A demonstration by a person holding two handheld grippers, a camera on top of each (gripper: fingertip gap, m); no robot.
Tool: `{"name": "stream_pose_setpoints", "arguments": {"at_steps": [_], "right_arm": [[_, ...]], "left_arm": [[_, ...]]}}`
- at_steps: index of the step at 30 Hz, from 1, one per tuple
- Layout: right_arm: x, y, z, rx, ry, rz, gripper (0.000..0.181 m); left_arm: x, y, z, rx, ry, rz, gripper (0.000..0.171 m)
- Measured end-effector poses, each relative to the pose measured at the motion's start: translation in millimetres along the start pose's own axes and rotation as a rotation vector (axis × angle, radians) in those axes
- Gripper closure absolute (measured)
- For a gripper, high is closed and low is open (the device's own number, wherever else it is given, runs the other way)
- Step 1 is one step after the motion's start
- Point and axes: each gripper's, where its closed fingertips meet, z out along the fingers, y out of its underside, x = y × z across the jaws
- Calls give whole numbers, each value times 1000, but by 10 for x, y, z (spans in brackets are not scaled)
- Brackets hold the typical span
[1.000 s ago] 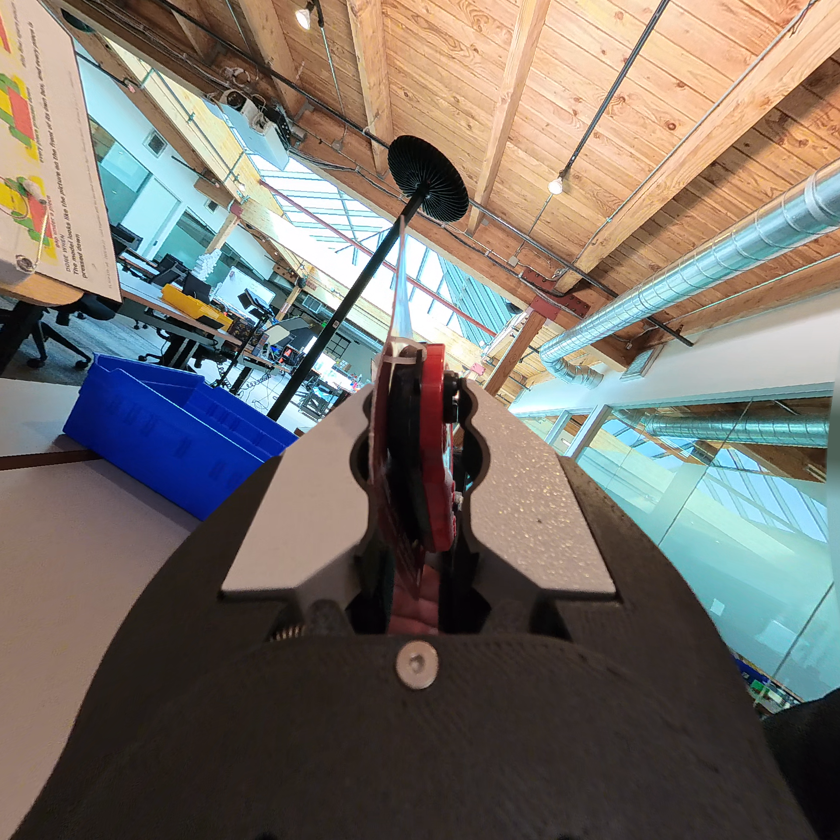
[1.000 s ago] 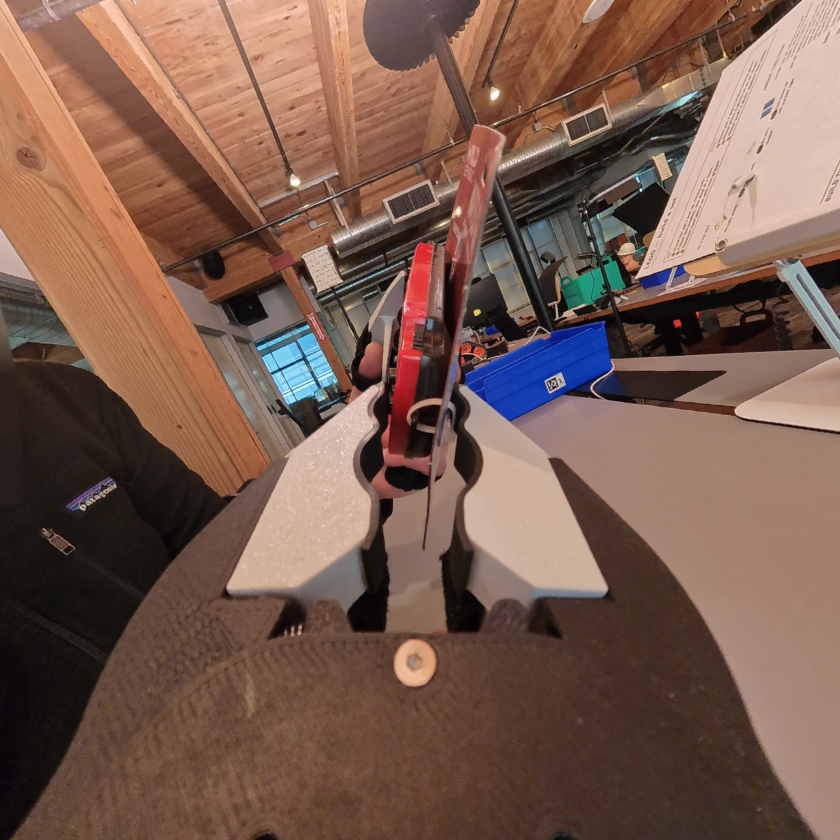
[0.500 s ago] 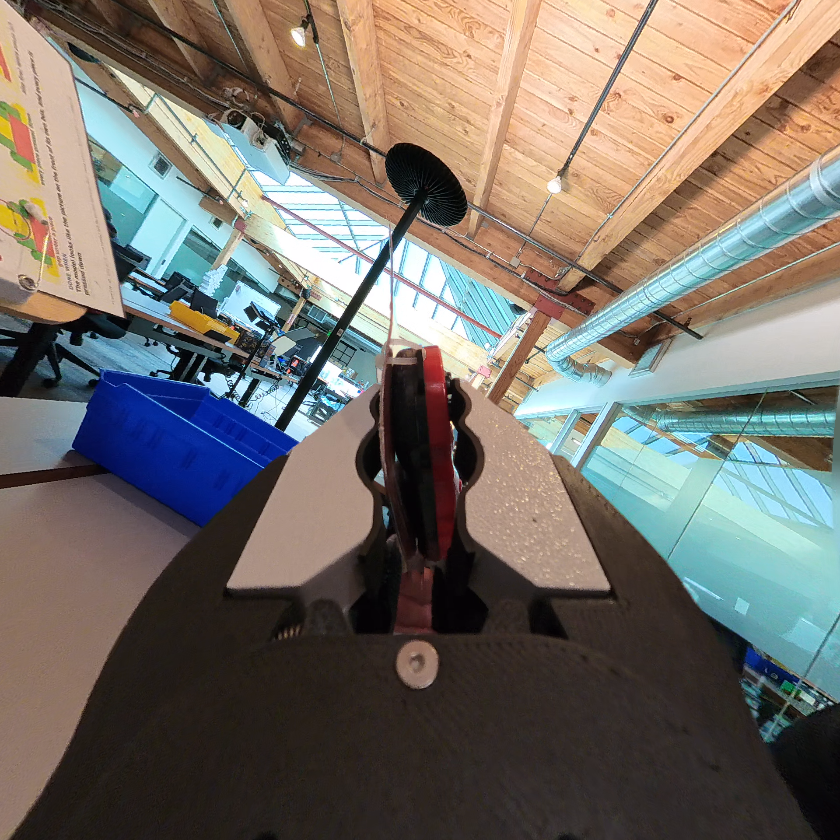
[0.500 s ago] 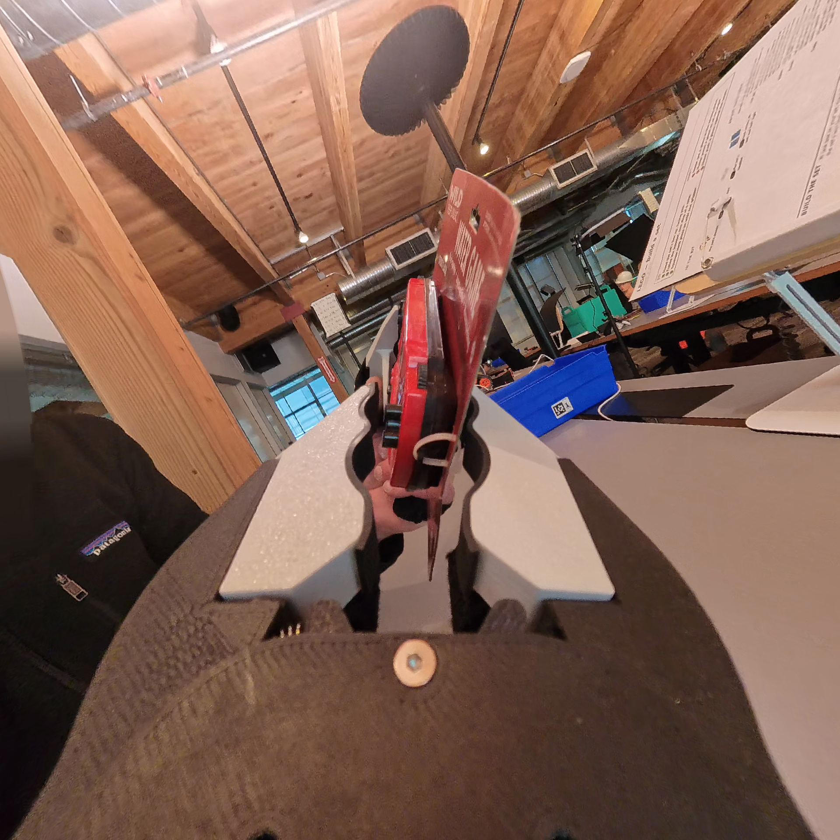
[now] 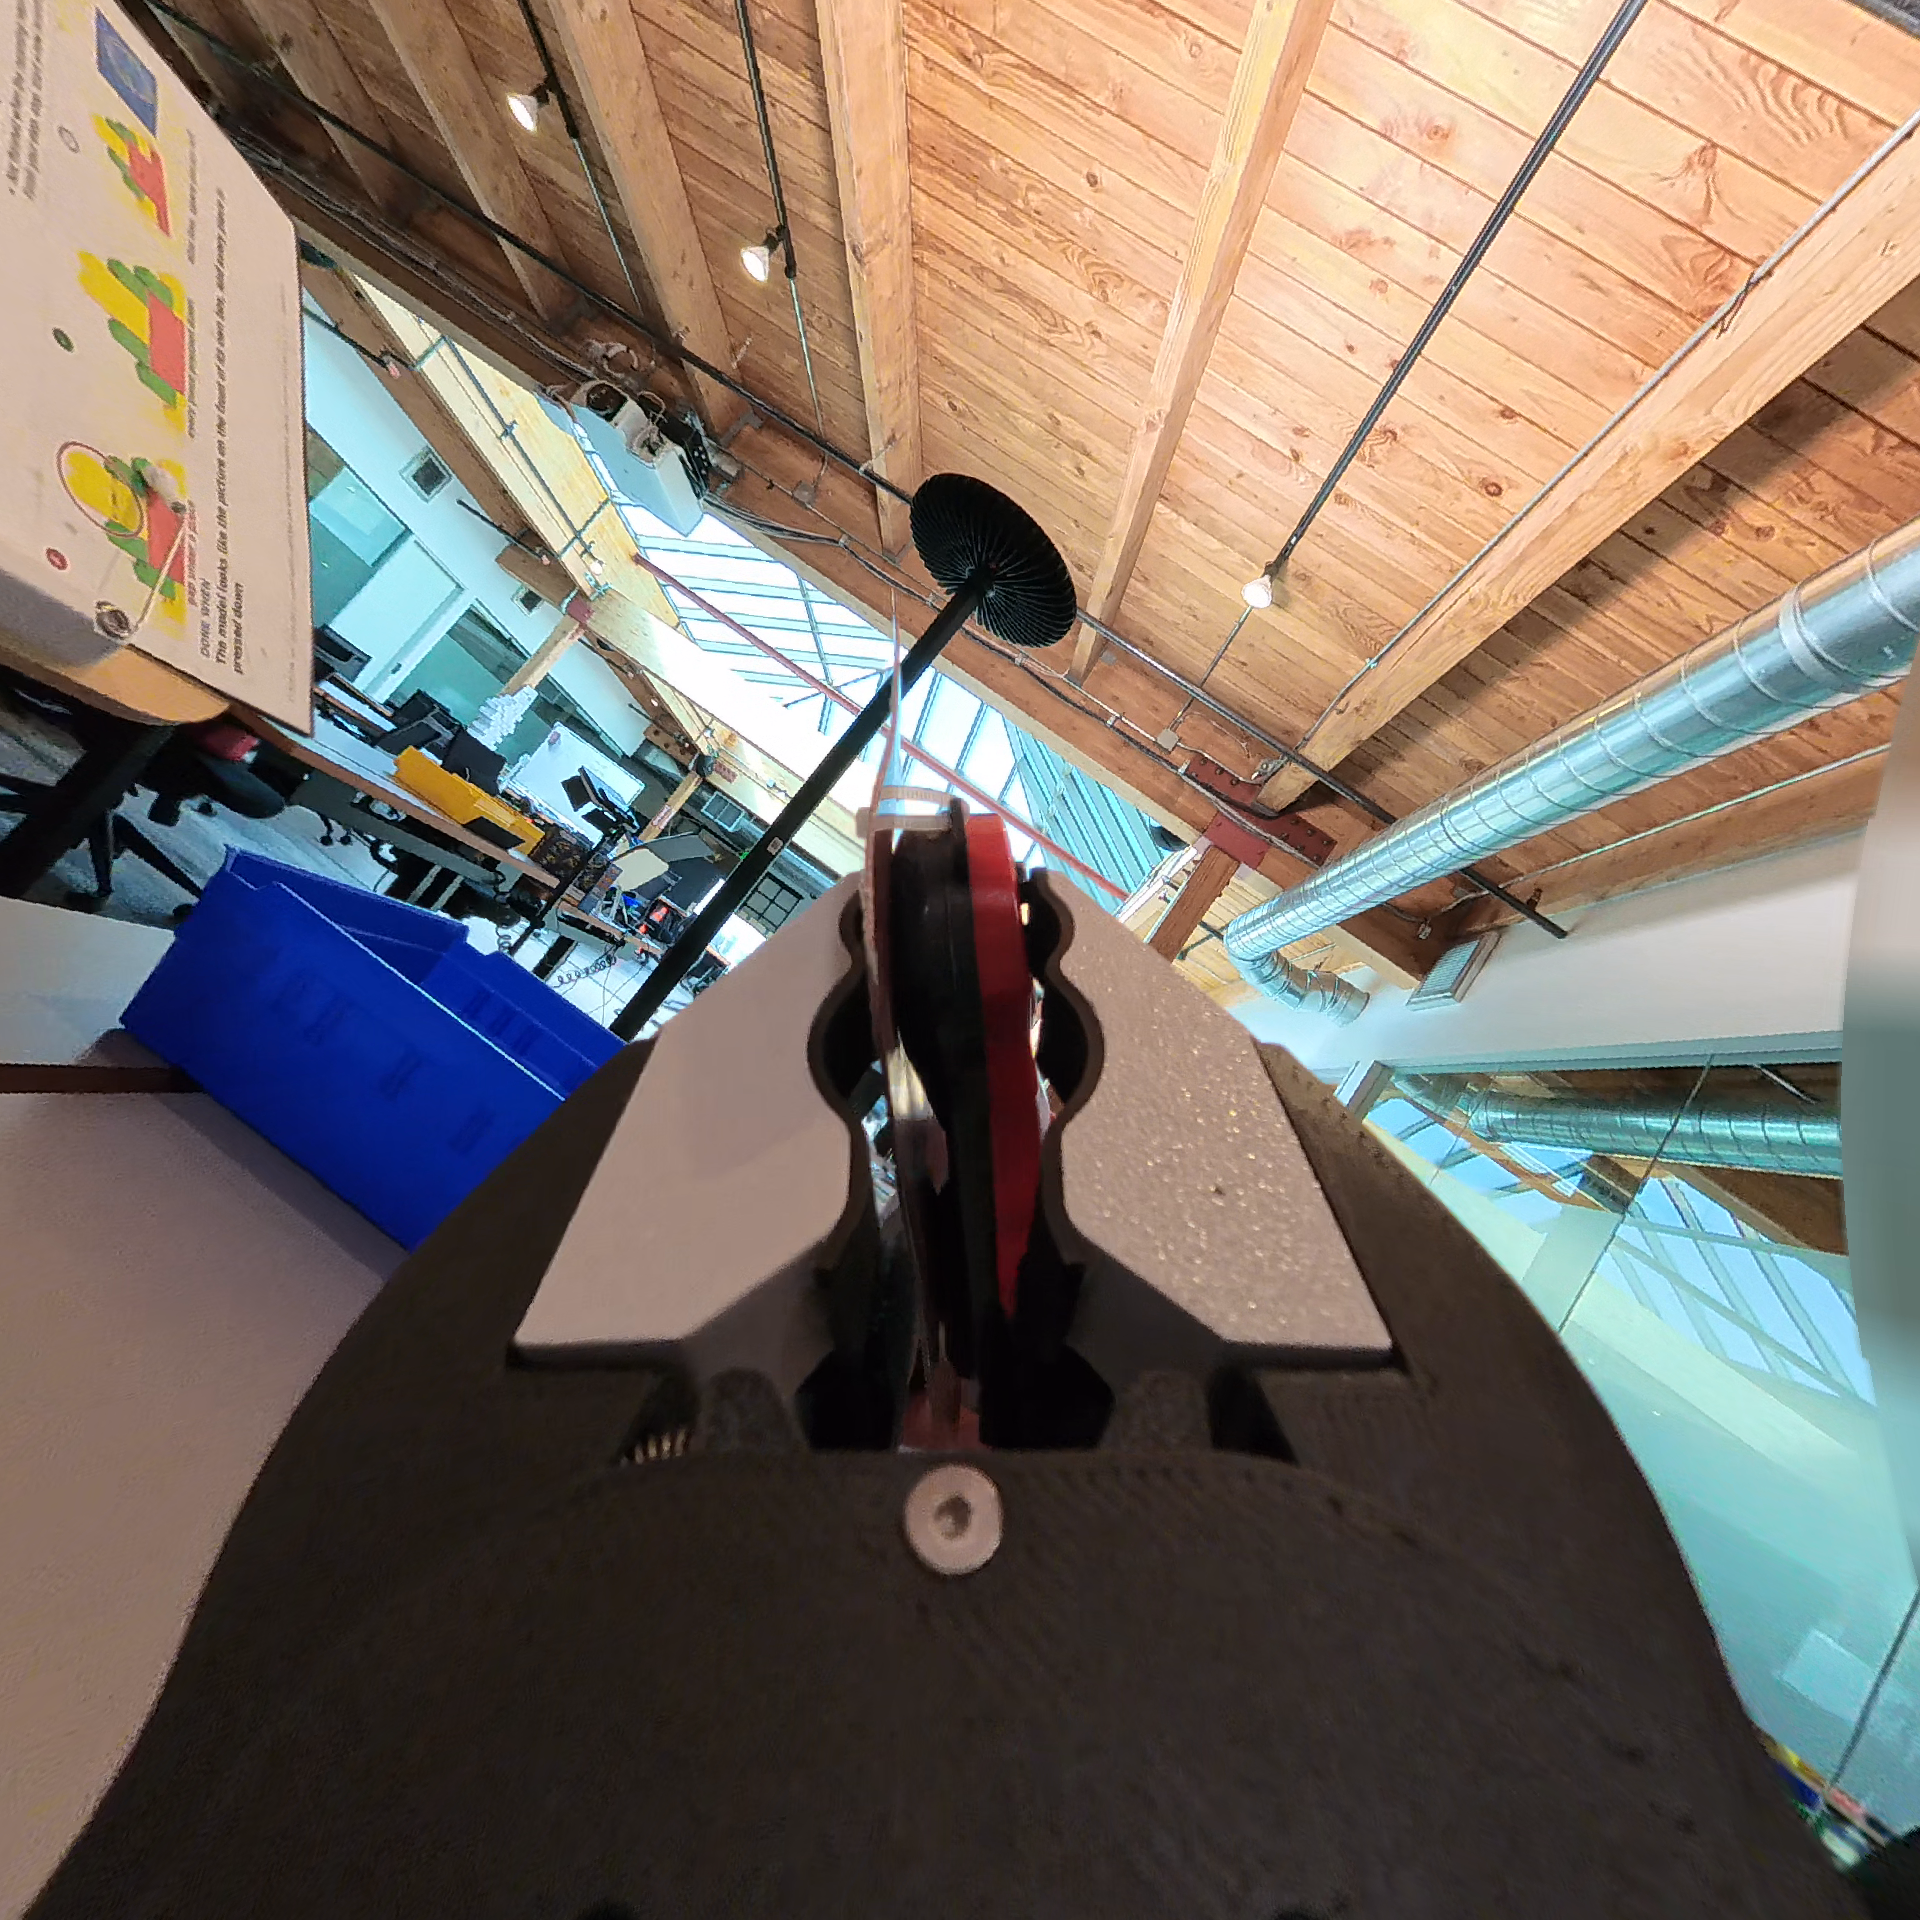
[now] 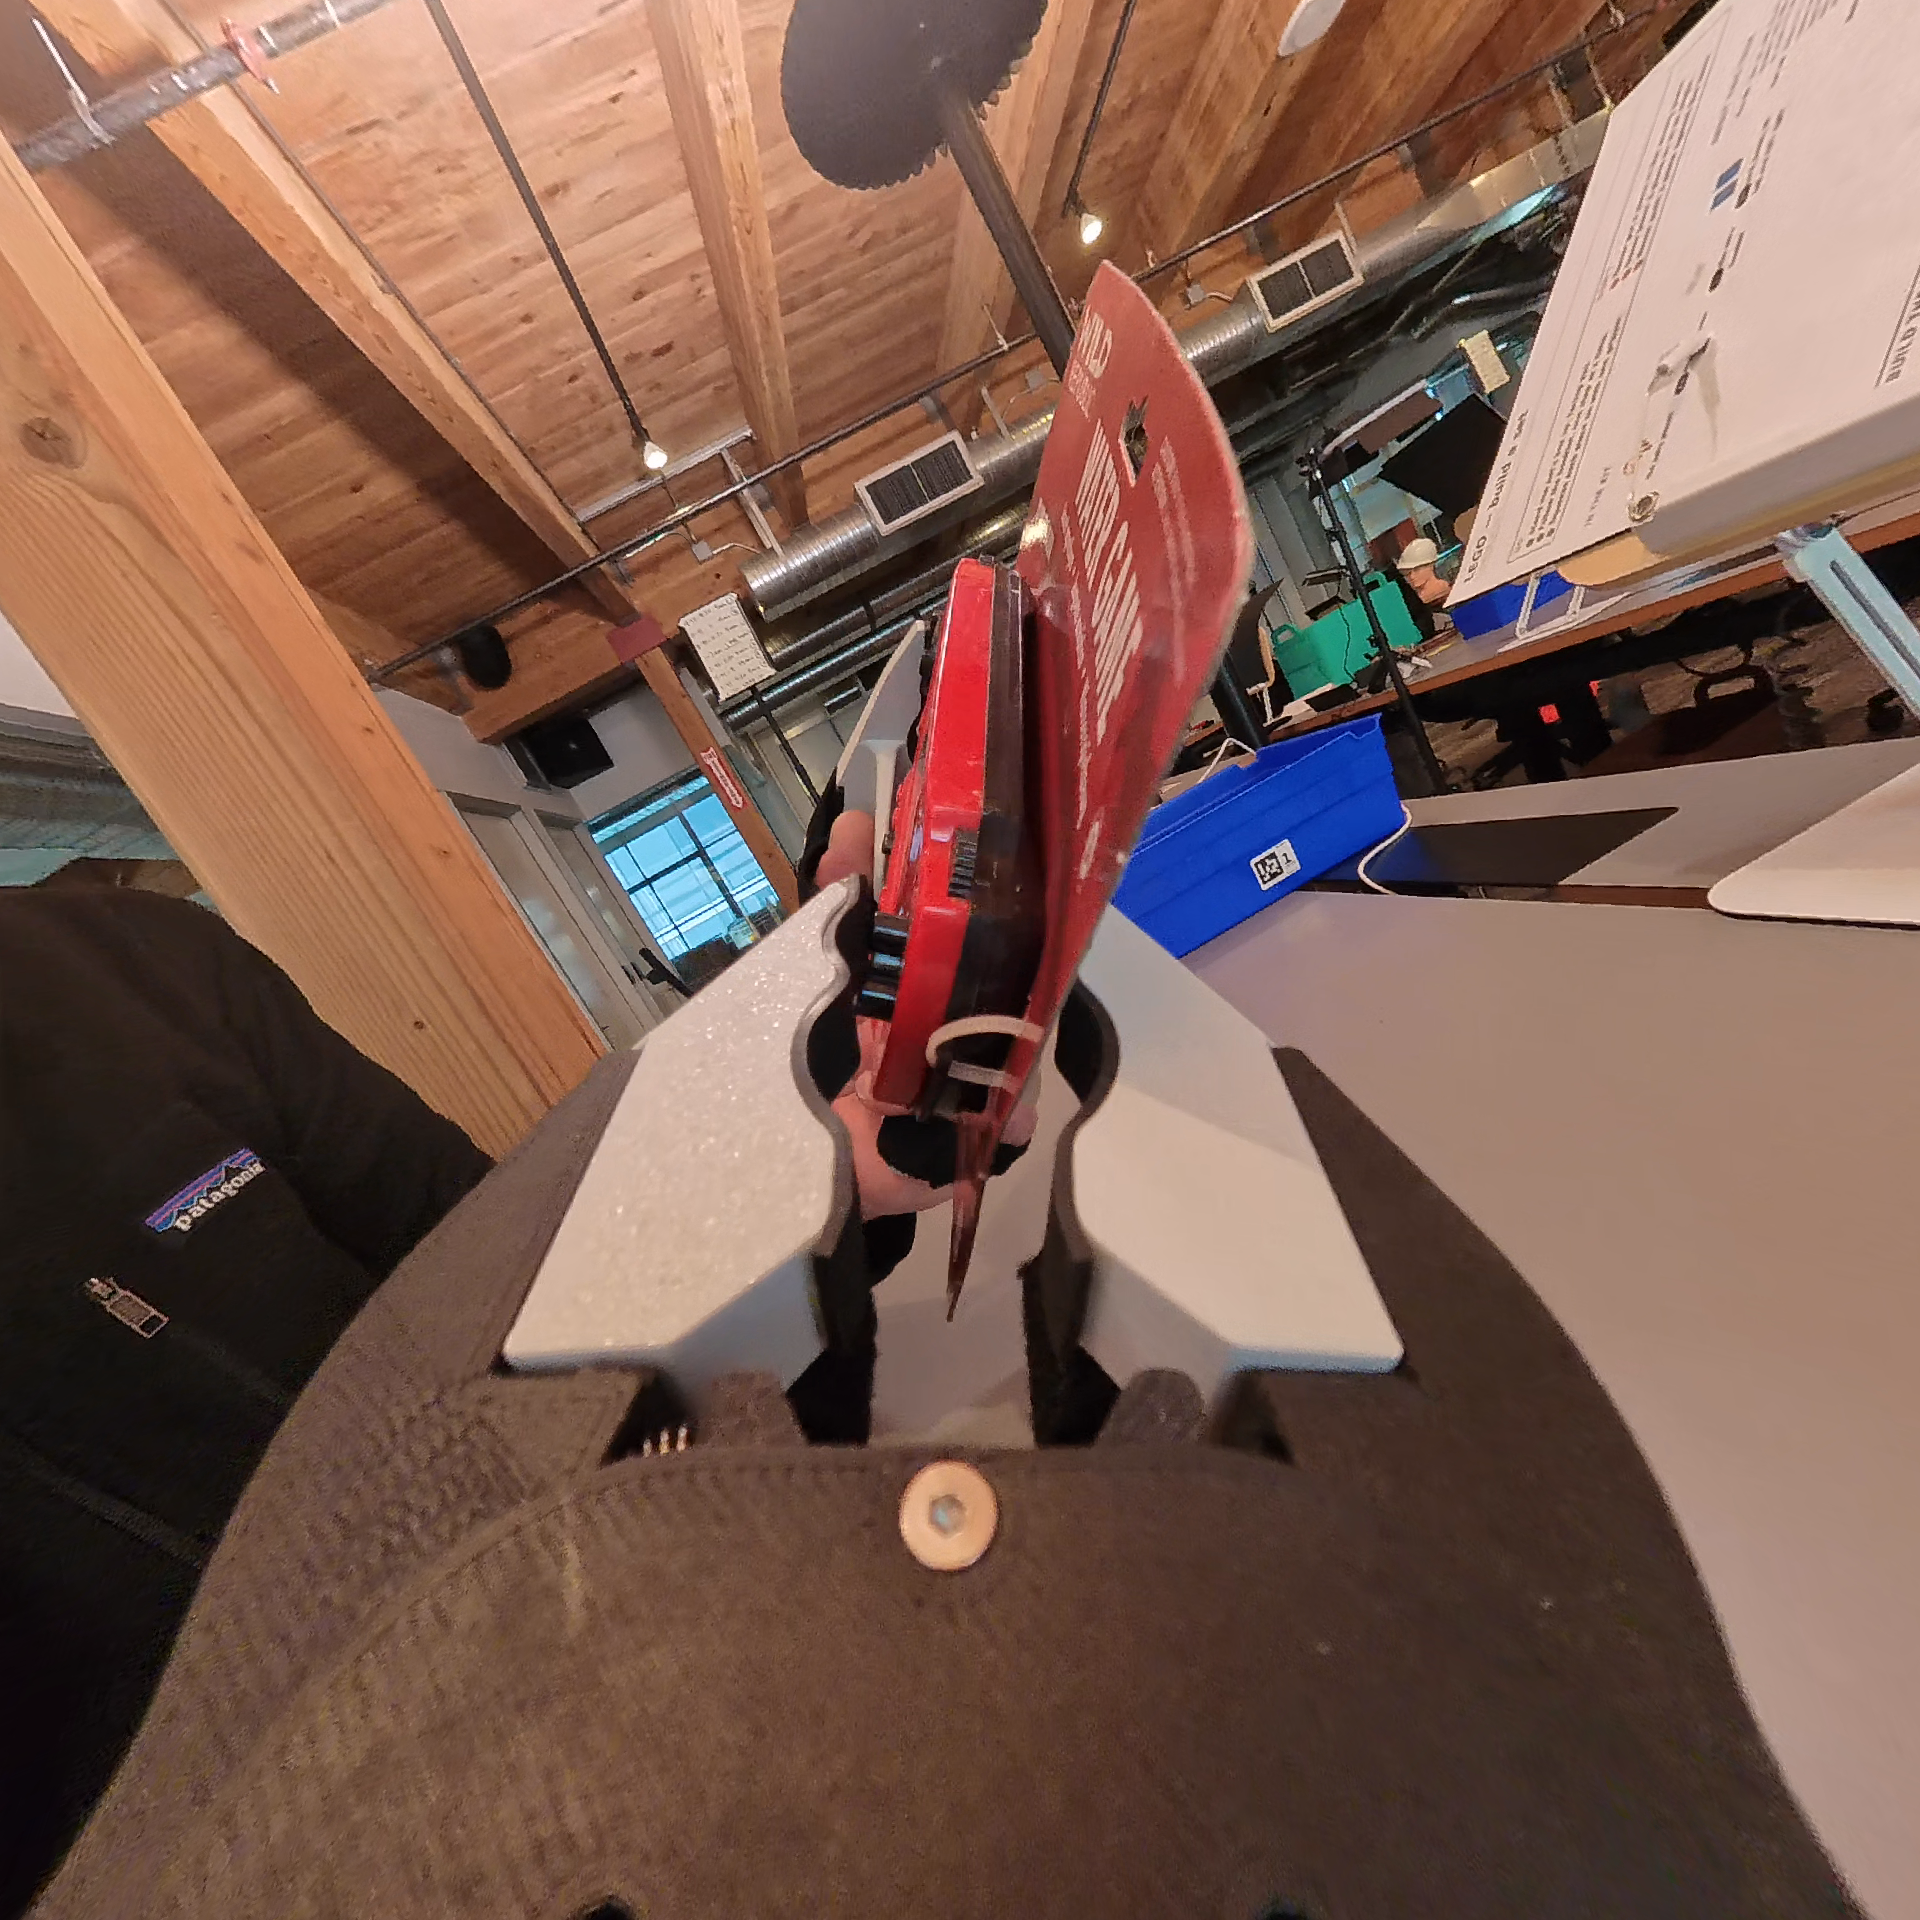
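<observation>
My left gripper [image 5: 951, 904] points up towards the ceiling and is shut on a flat red and black tool [image 5: 987, 987] that sits deep between its jaws. A white zip tie [image 5: 904, 800] ties the tool's outer end to a dark red card. In the right wrist view the same tool [image 6: 940, 831] and card [image 6: 1132, 540] stand upright just past my right gripper [image 6: 966, 966]. Its jaws stand a narrow gap apart, with the tool's zip-tied end at their tips. I cannot tell whether they touch it. A left finger [image 6: 888, 717] and a hand [image 6: 883, 1179] show behind the tool.
A grey table [image 6: 1558, 1143] carries a blue bin [image 6: 1257, 821], also in the left wrist view [image 5: 343, 1029]. A white instruction board [image 6: 1714, 312] stands on a stand. A black pole with a disc [image 5: 992, 561] rises behind. A person in a black jacket [image 6: 156, 1195] is close on the left.
In the right wrist view the tool and card have turned, so the card's face now shows more. The left gripper has tilted slightly, still shut on the tool.
</observation>
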Motion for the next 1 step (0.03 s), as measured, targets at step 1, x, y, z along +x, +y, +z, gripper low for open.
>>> {"name": "stream_pose_setpoints", "arguments": {"at_steps": [1], "right_arm": [[-3,1,-5,-4,1,-5,151]], "left_arm": [[2,2,2,7,2,-9,147]]}}
